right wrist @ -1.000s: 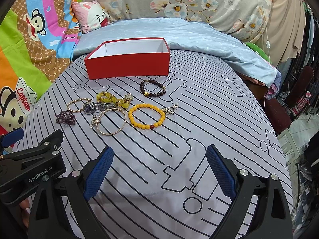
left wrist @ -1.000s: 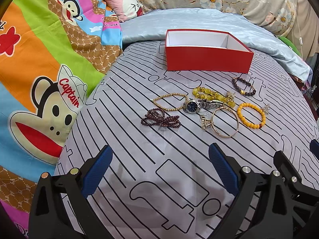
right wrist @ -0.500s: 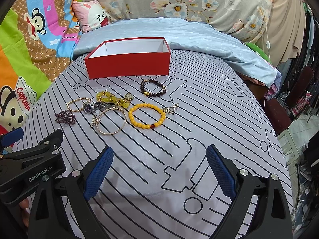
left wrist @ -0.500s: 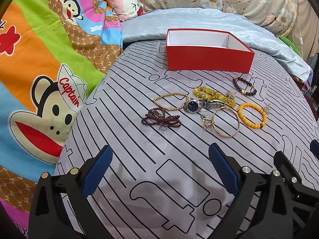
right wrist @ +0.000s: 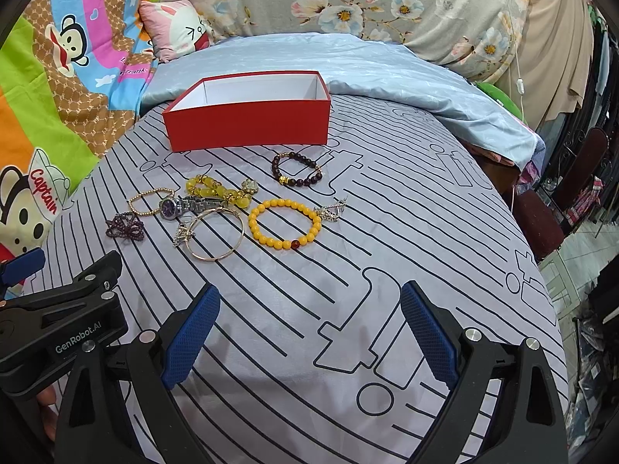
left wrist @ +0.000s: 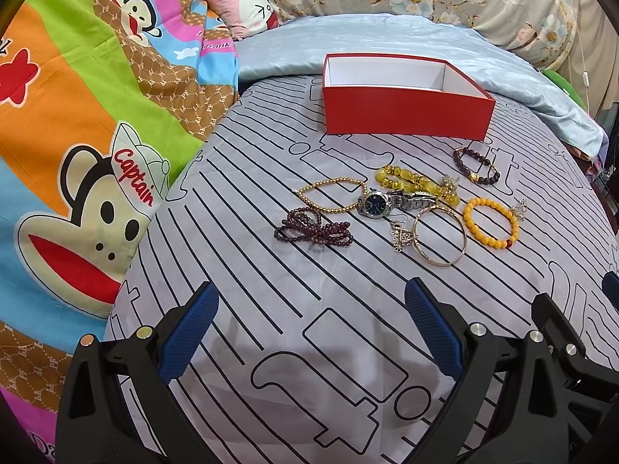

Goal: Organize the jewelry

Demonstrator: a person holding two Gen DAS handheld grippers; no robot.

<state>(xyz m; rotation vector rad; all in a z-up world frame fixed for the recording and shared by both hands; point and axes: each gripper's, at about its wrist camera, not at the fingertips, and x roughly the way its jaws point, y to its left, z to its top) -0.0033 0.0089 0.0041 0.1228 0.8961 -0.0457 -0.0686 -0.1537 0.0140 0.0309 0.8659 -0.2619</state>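
Observation:
An empty red box [left wrist: 406, 114] [right wrist: 247, 125] with a white inside stands at the far side of the striped grey bedsheet. In front of it lie several pieces of jewelry: a dark purple bead strand [left wrist: 313, 229] [right wrist: 125, 227], a thin gold bead bracelet [left wrist: 332, 195], a silver watch [left wrist: 377, 203] [right wrist: 174, 205], a yellow stone bracelet [left wrist: 416, 182] [right wrist: 216, 190], a gold bangle [left wrist: 439, 236] [right wrist: 216, 236], an orange bead bracelet [left wrist: 490, 222] [right wrist: 284, 224] and a dark brown bead bracelet [left wrist: 476, 165] [right wrist: 296, 169]. My left gripper [left wrist: 311, 328] and right gripper [right wrist: 309, 330] hover open, well short of the jewelry, holding nothing.
A colourful cartoon monkey blanket [left wrist: 77, 135] lies along the left. A pale blue quilt [right wrist: 348, 69] and a pink pillow [right wrist: 174, 29] sit behind the box. The bed's right edge drops to a dark chair [right wrist: 549, 216] and floor.
Both views have crept slightly; the jewelry and box stay where they were, and both grippers remain open.

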